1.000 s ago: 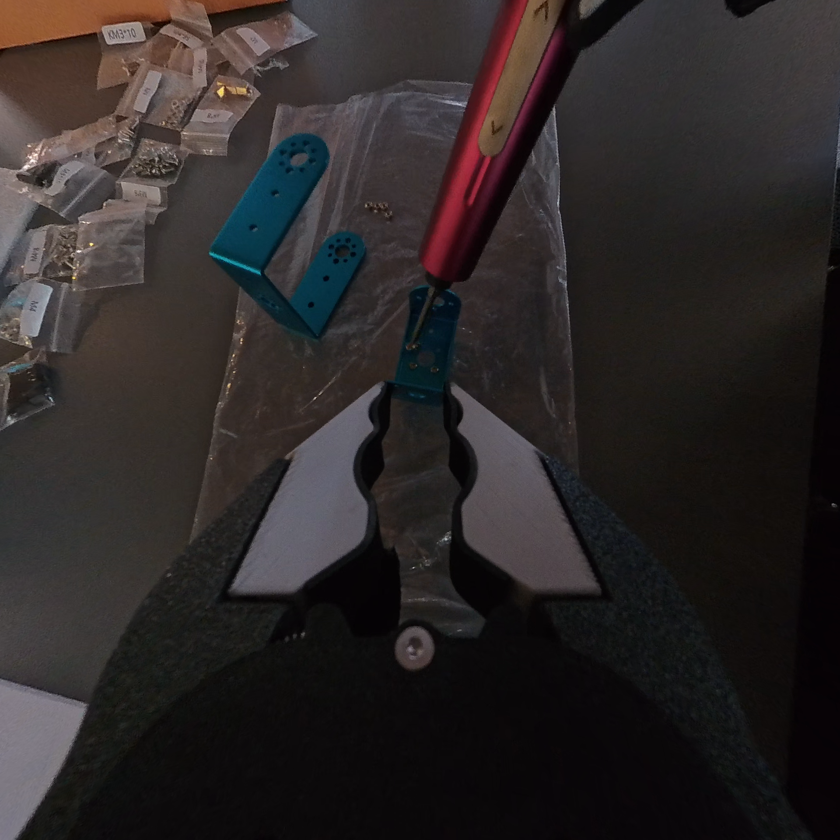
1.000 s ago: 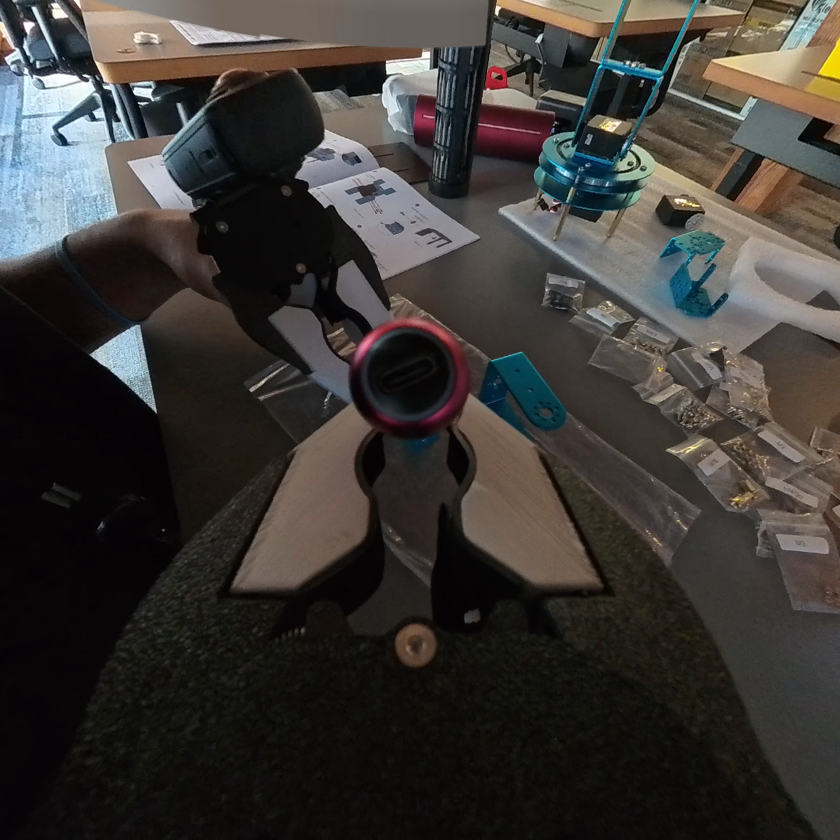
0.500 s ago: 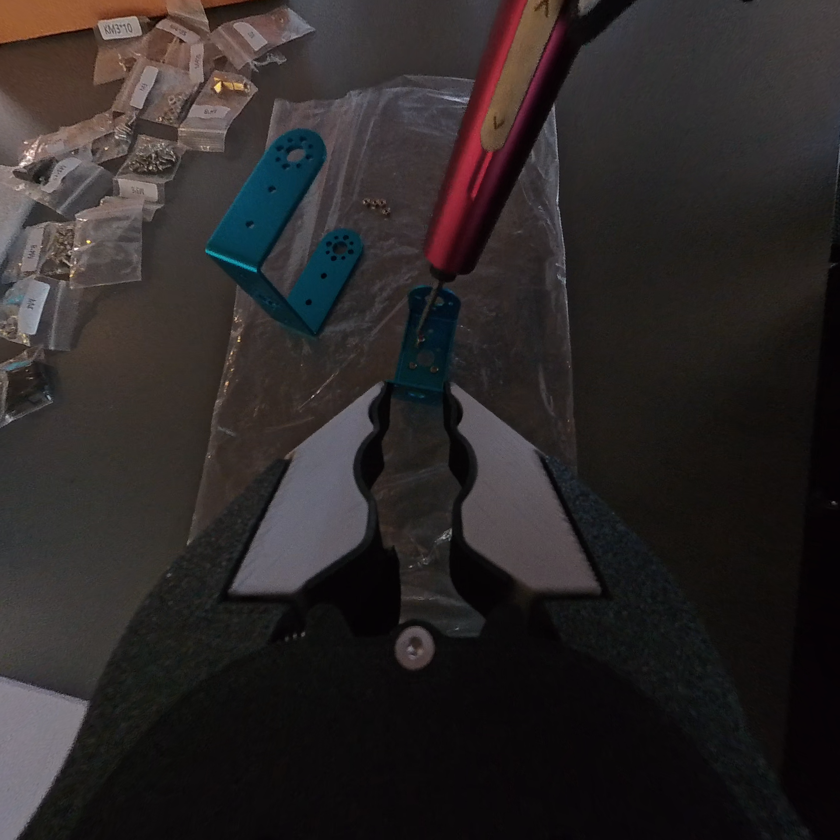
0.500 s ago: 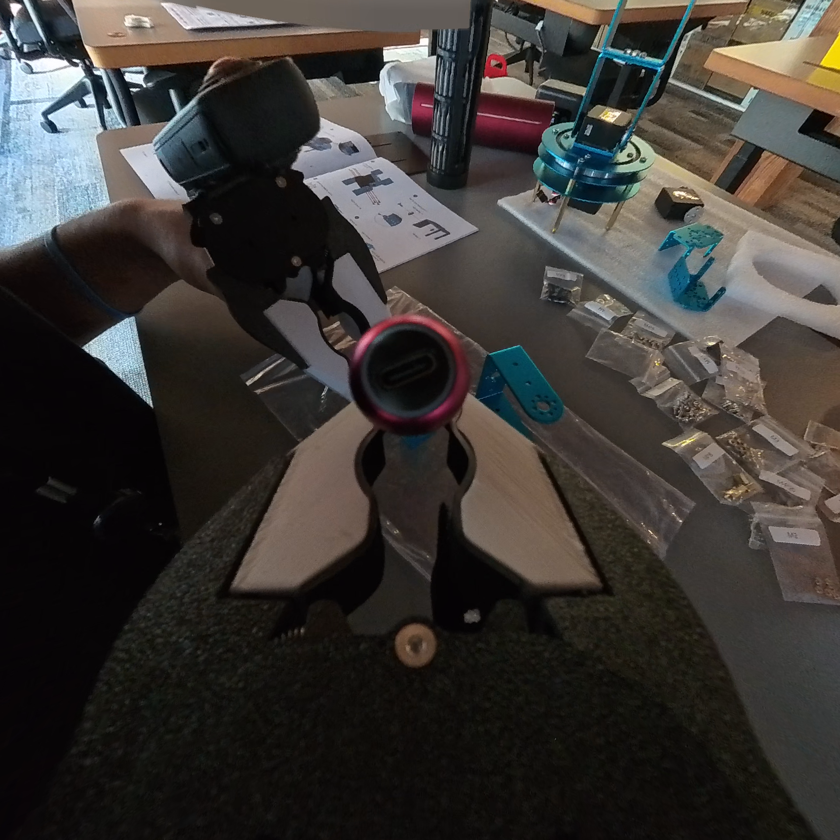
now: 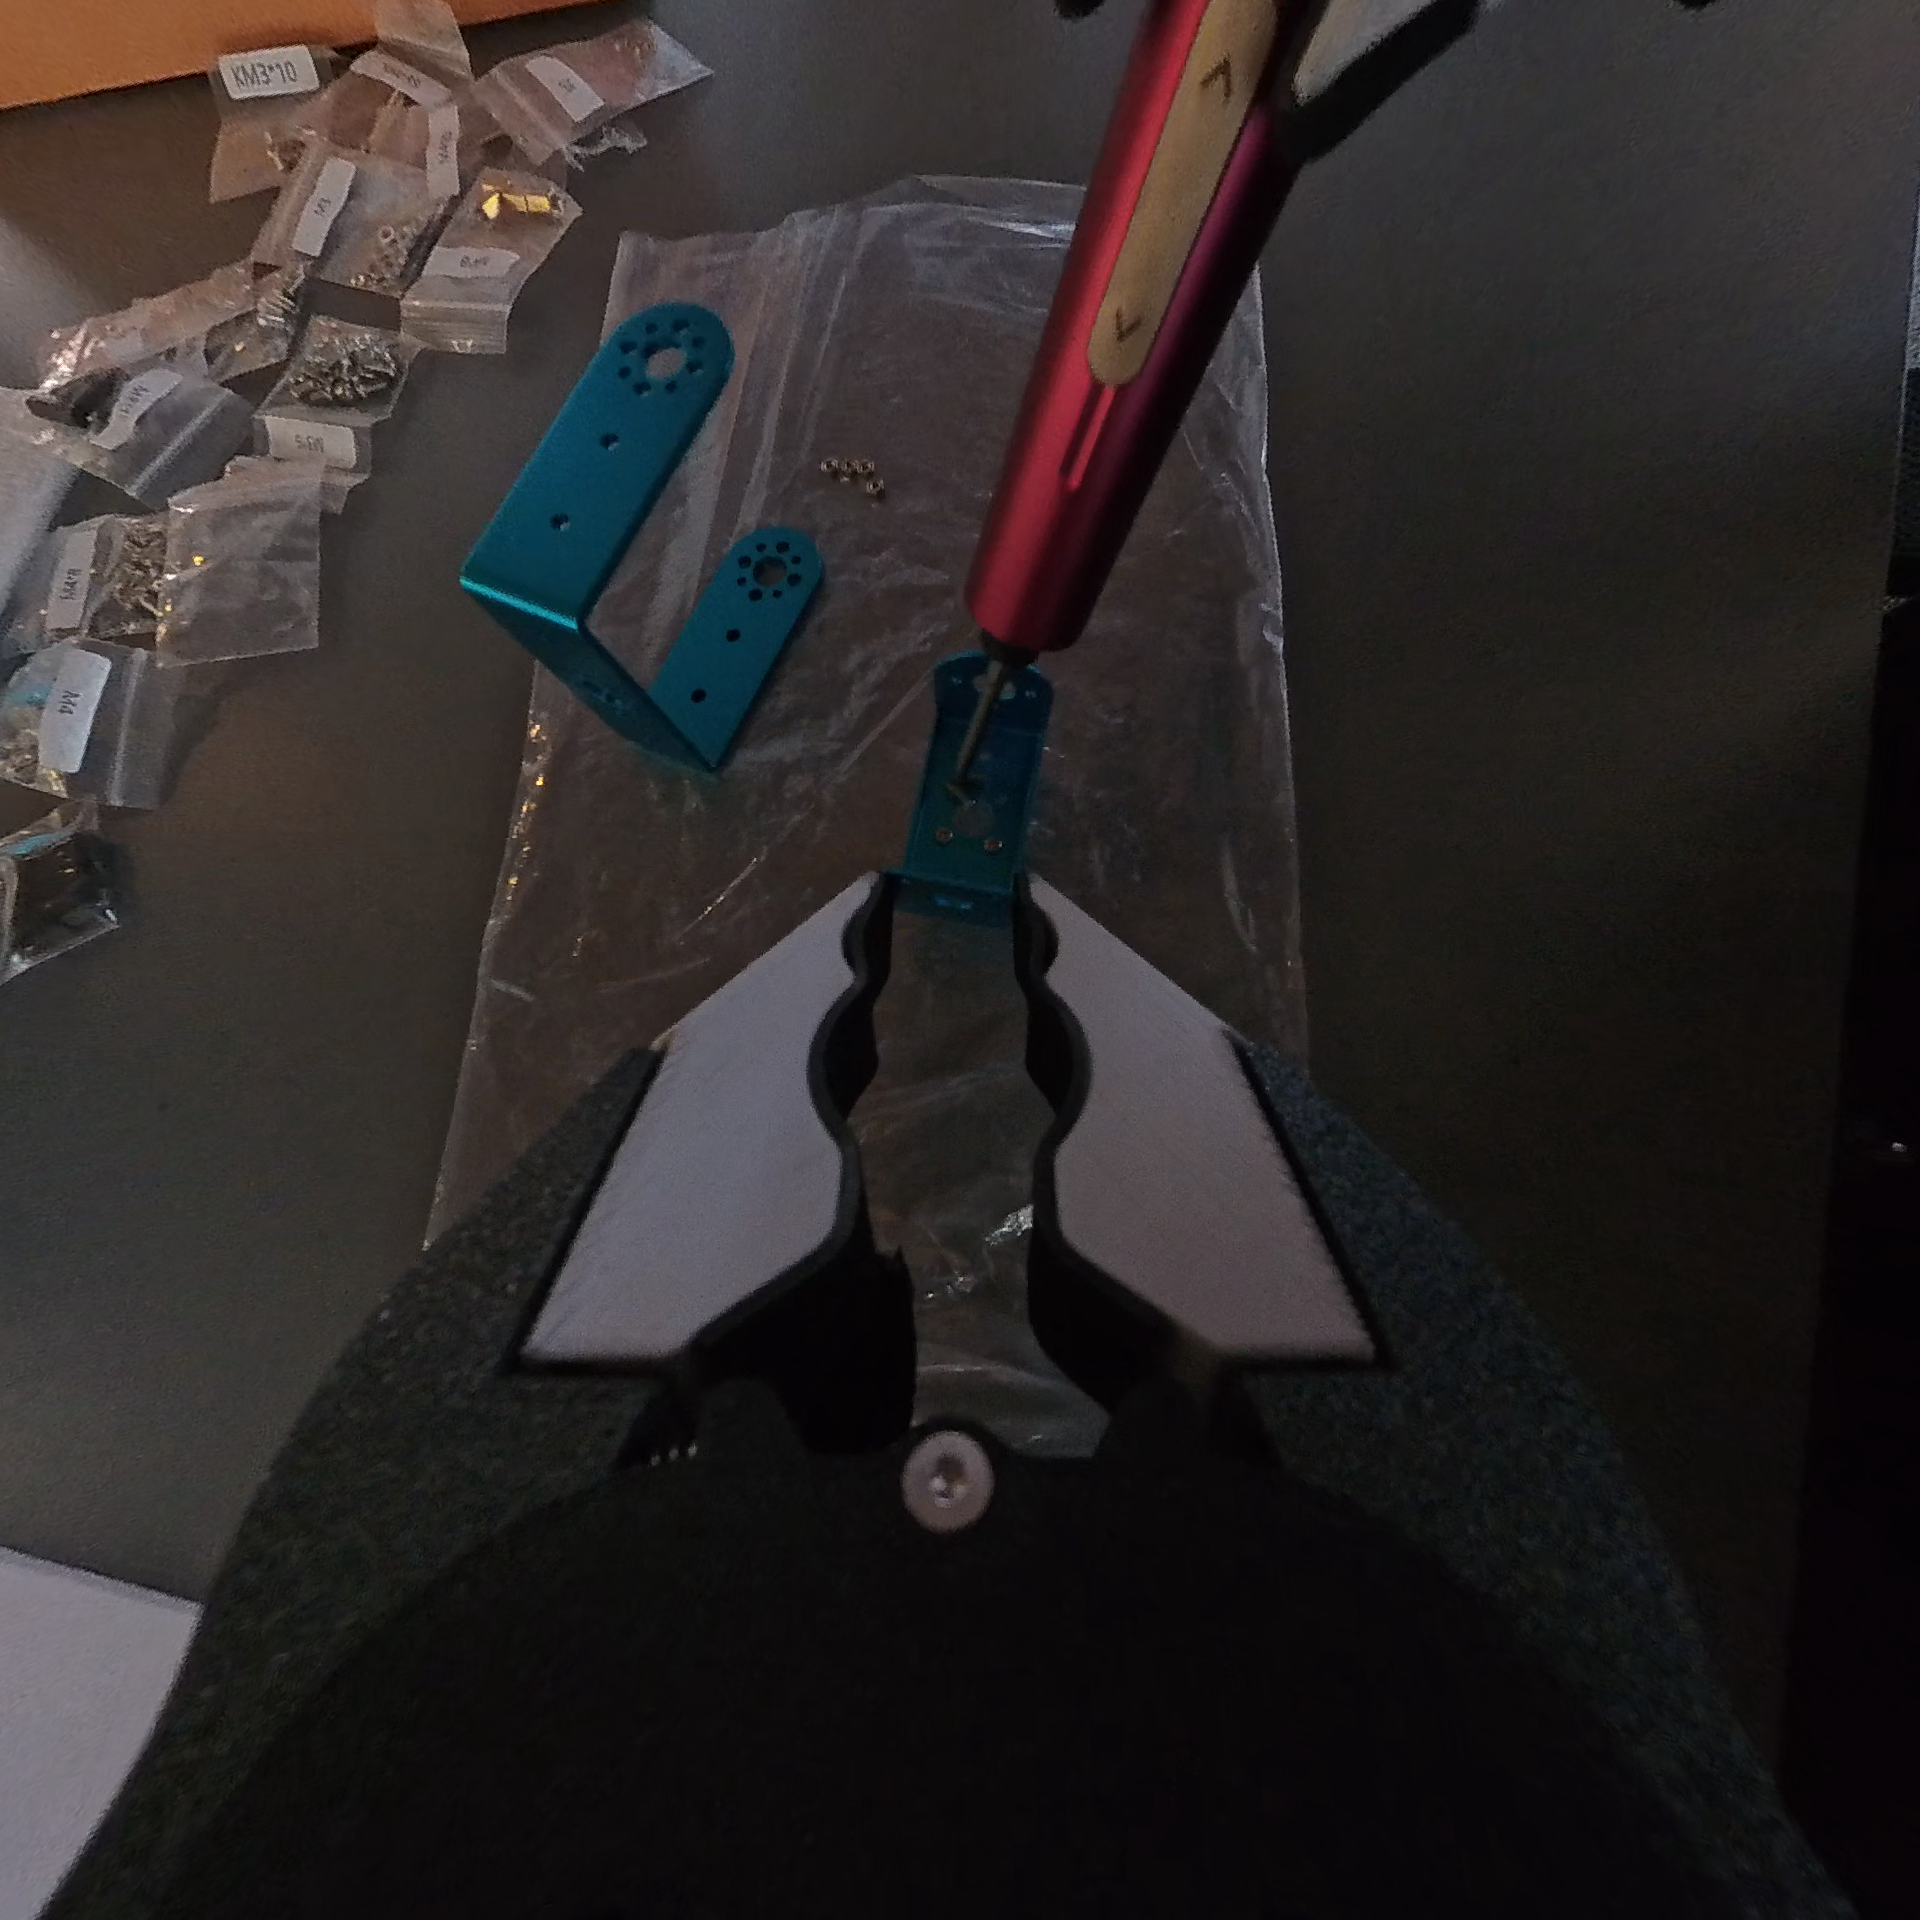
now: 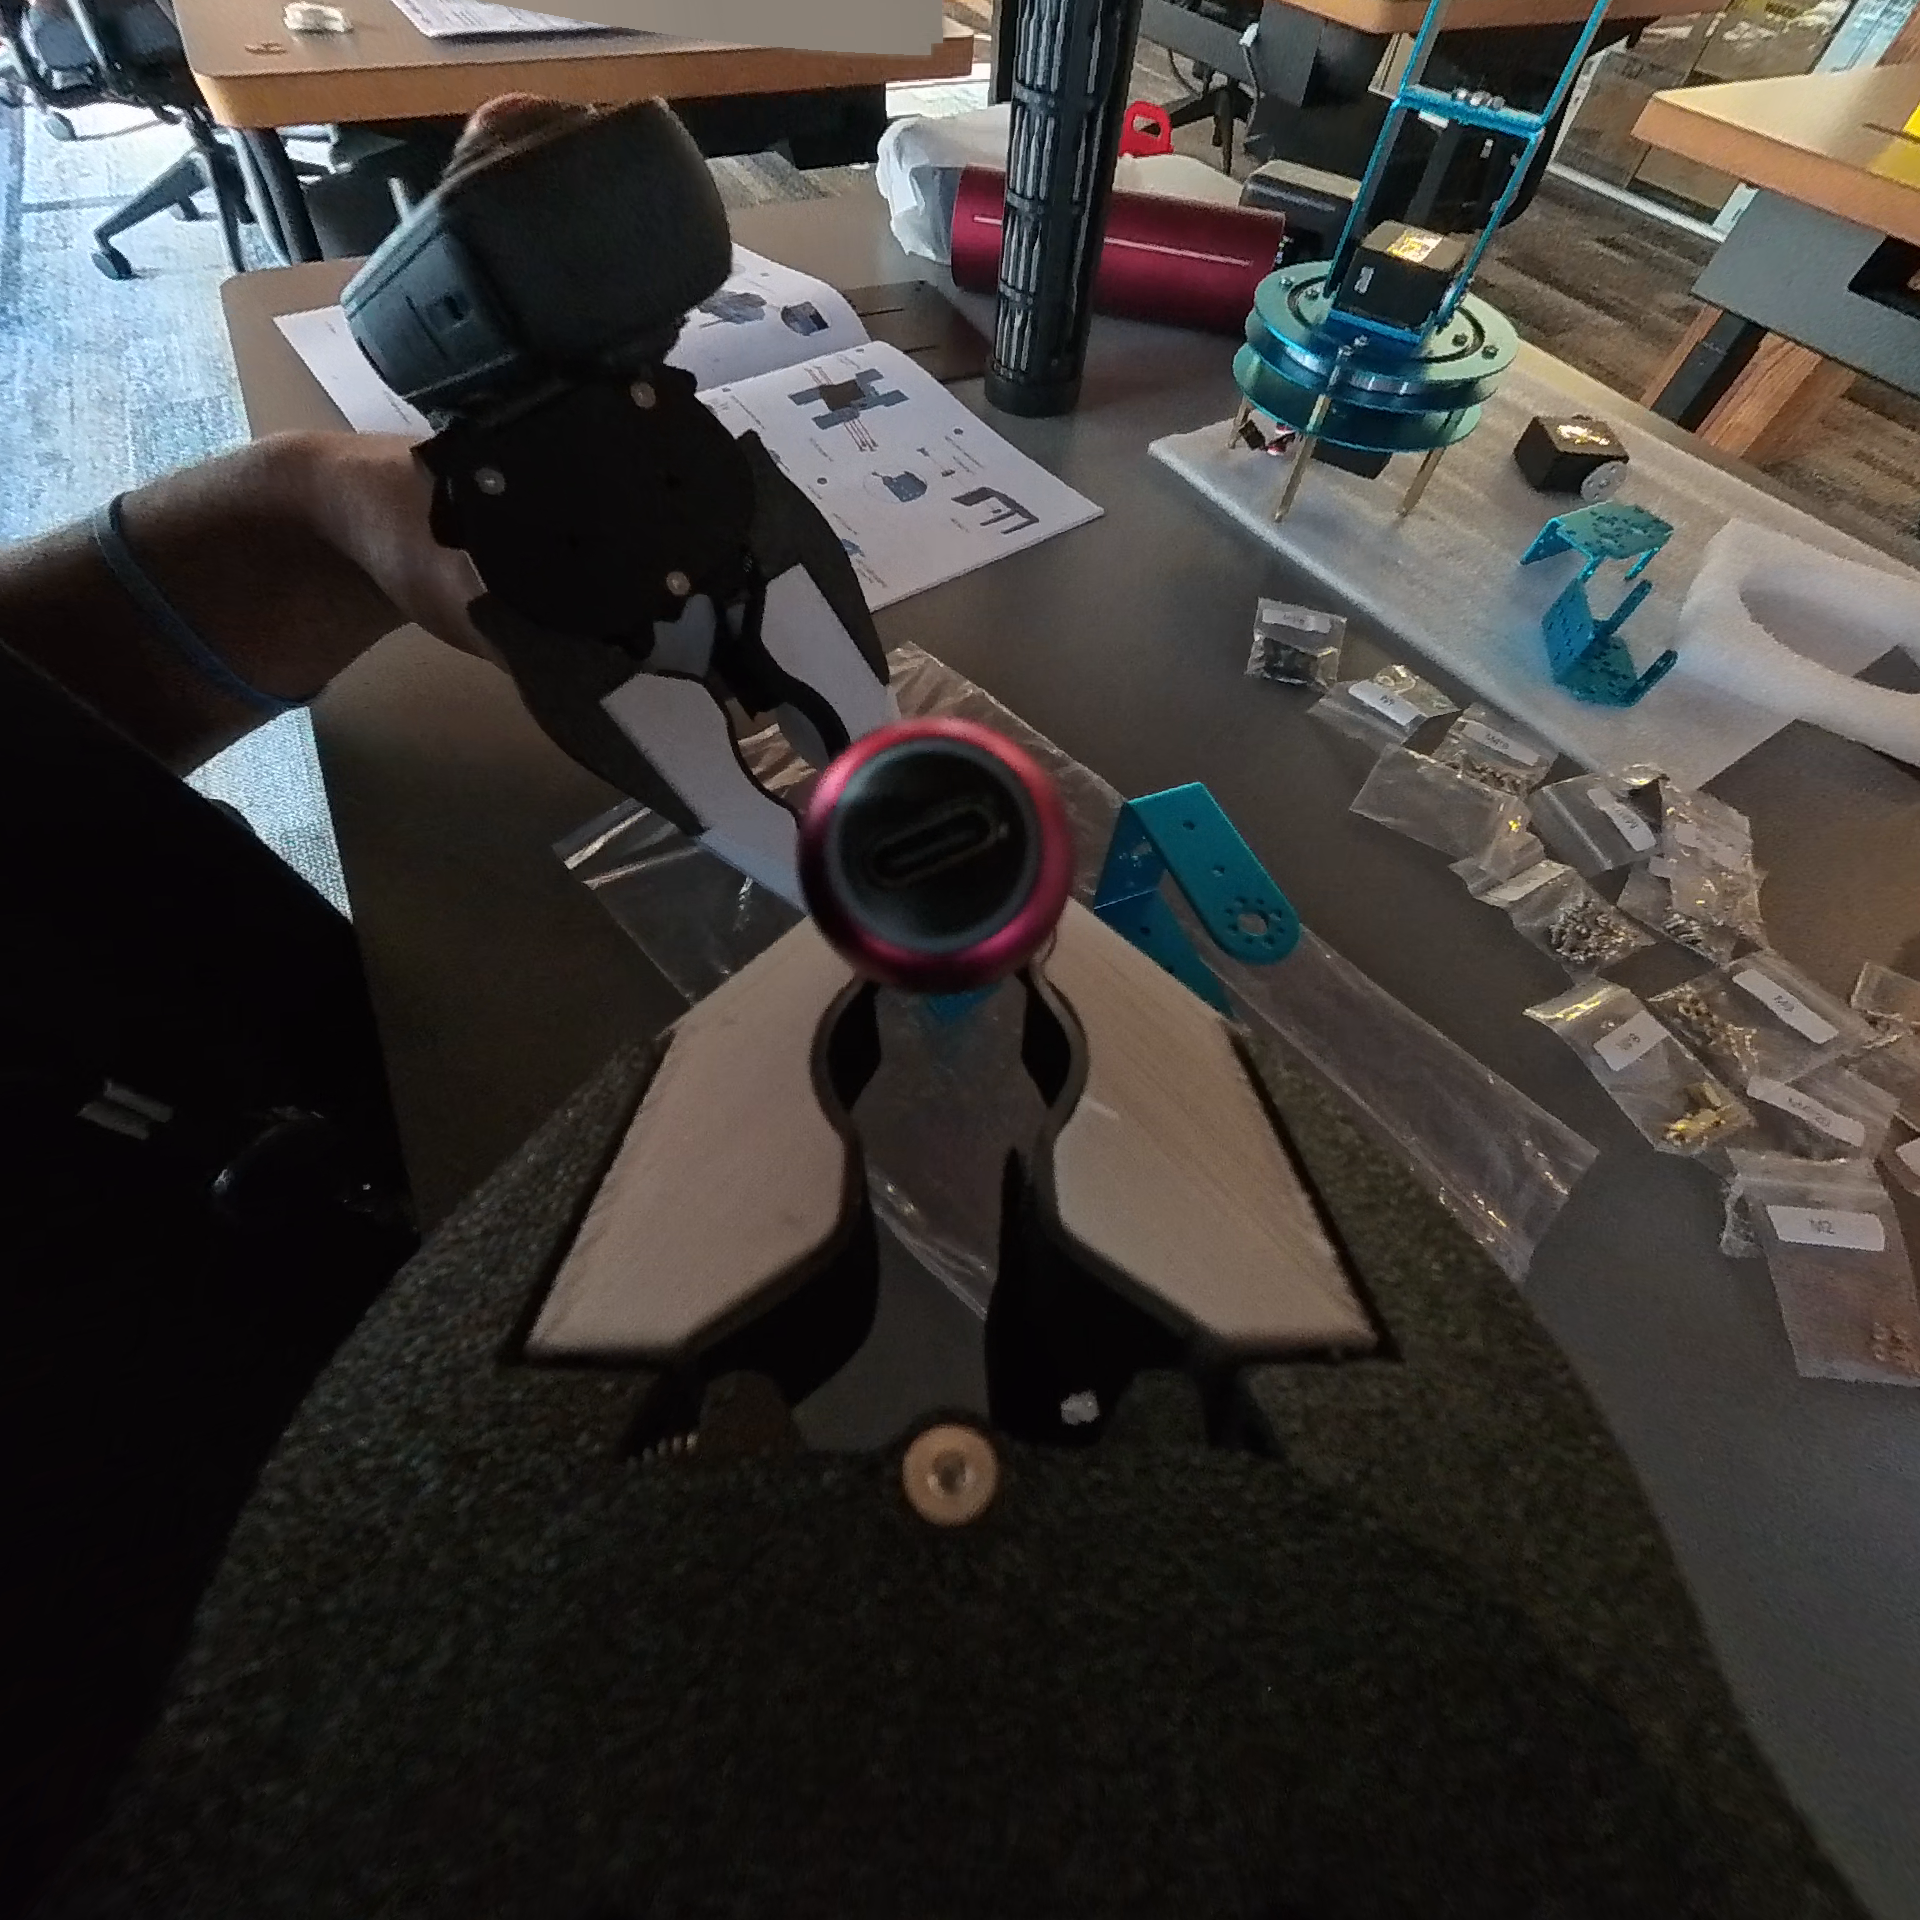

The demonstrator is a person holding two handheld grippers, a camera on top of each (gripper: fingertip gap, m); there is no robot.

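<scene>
**Small blue bracket pinched in your left claw, screwdriver in your right**

Your left gripper (image 5: 951,894) is pinching a small blue metal bracket (image 5: 977,800) by its near end, fingers closed on it from both sides. The bracket is narrow, bent up at its far end, with a round hole in its flat face and small brass-coloured screw heads around that hole. It sits over a clear plastic sheet (image 5: 914,343) spread on the dark grey table (image 5: 1558,520).

Your right gripper (image 6: 940,997) is clamped on a red screwdriver (image 5: 1132,322); in the right wrist view you look straight at its round back end with a charging socket. Its thin bit (image 5: 977,727) slants down onto the bracket's face, just beside the round hole.

To the left of the small bracket, on the edge of the sheet, lies a larger blue U-shaped bracket (image 5: 623,540) with holed, rounded ends. A few tiny nuts (image 5: 854,475) lie loose on the sheet beyond it.

A heap of small clear bags (image 5: 218,416) sits at the far left; they hold screws and other small metal fasteners, each bag with a white label.
</scene>
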